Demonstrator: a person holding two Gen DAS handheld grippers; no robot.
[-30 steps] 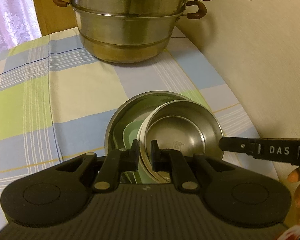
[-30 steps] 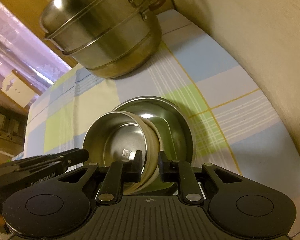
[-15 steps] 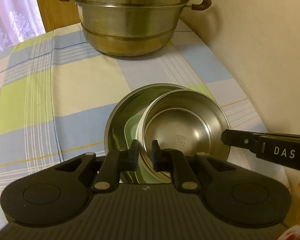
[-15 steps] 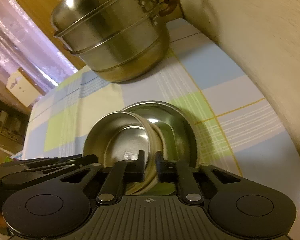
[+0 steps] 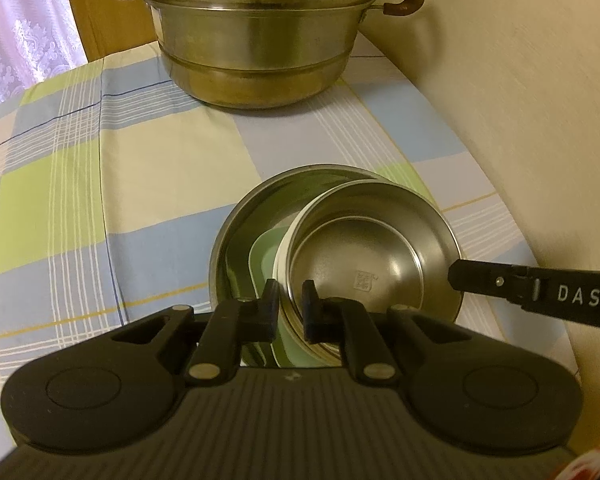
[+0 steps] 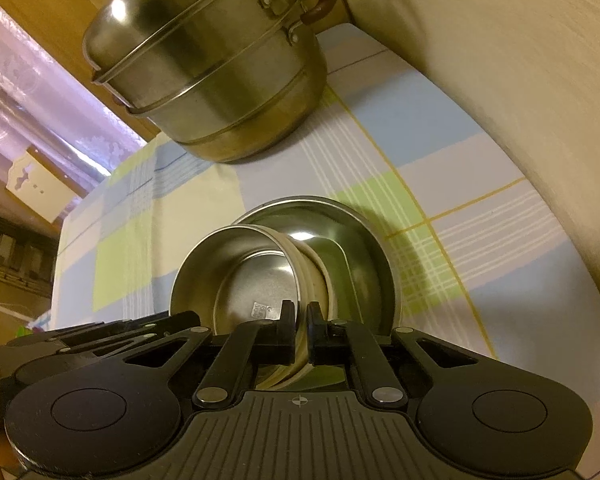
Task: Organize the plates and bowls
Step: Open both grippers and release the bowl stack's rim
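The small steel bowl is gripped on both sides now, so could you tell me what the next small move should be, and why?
Probably lower it level into the large bowl. Both the left gripper and right gripper are shut on the small steel bowl's rim, and it hangs tilted over the green plate.

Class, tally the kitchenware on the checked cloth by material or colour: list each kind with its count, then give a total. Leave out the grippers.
Steel steamer pot, two tiers stacked: 1
Large steel bowl: 1
Small steel bowl with a cream outer wall, tilted inside the large one: 1
Green dish, under the small bowl: 1
Total: 4
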